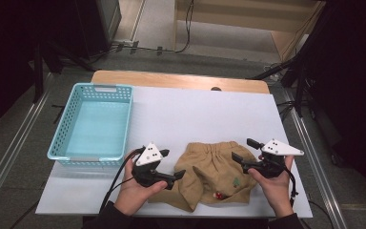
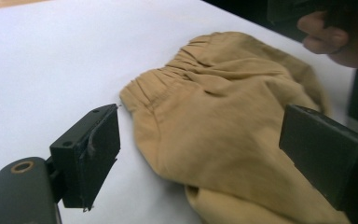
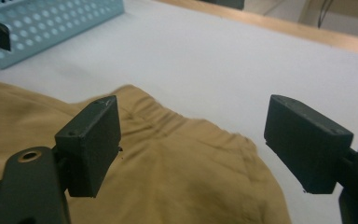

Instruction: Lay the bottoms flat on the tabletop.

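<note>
The left gripper (image 1: 175,170) and right gripper (image 1: 240,151) both gape wide, holding nothing. Tan shorts (image 1: 214,174) lie between them.

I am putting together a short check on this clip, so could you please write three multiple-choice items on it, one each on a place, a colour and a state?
1. Where is the basket relative to the shorts?
A. Far left of them
B. On top of them
C. Far right of them

2. What colour are the shorts?
A. Navy
B. Tan
C. White

3. How do the left gripper and right gripper stand?
A. Both open
B. Both clamped on cloth
C. One holds the basket

Key: 1 A, the basket sits by the table's left edge. 2 B, the cloth is tan in all views. 3 A, the jaws stand apart, gripping nothing.
</note>
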`<state>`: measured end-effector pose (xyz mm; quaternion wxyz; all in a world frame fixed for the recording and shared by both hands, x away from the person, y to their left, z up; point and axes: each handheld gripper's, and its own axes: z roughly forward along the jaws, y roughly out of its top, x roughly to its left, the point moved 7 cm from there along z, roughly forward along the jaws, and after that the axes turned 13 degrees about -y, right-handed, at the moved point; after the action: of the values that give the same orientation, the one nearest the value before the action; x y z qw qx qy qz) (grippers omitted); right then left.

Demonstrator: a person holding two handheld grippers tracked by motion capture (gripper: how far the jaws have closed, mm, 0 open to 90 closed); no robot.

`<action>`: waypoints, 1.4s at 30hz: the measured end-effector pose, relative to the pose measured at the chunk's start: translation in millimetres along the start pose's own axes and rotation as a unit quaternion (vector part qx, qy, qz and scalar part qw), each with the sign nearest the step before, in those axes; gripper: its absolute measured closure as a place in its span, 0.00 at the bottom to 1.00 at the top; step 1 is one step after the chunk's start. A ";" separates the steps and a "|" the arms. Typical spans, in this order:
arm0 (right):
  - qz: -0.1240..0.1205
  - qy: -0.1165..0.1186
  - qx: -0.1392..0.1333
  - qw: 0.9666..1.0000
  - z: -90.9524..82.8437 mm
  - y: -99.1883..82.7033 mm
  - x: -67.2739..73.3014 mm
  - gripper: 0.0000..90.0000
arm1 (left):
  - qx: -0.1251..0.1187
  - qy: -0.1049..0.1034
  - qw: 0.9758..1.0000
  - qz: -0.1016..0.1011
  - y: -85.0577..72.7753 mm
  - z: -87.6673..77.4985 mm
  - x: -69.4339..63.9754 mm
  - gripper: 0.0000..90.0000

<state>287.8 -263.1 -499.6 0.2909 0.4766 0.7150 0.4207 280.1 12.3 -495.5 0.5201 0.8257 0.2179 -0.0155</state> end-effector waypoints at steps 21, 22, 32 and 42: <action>0.026 -0.044 0.094 0.994 28.2 -49.6 -43.1 0.49 | 0.057 0.028 0.995 -0.081 -15.3 61.1 55.9 0.28; 0.025 -0.044 0.099 0.994 29.2 -51.2 -42.7 0.51 | 0.063 0.027 0.994 -0.084 -17.5 63.1 55.8 0.29; 0.015 -0.041 0.136 0.990 36.5 -62.9 -39.7 0.68 | 0.082 0.028 0.993 -0.075 -22.3 69.3 50.3 0.44; 0.010 -0.023 0.139 0.990 38.2 -63.0 -34.6 0.91 | 0.102 0.025 0.993 -0.051 -23.1 73.7 43.4 0.63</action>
<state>304.4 -294.9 -572.7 0.2342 0.5286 0.7551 0.3093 325.5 -28.2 -559.9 0.4263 0.8622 0.2702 -0.0438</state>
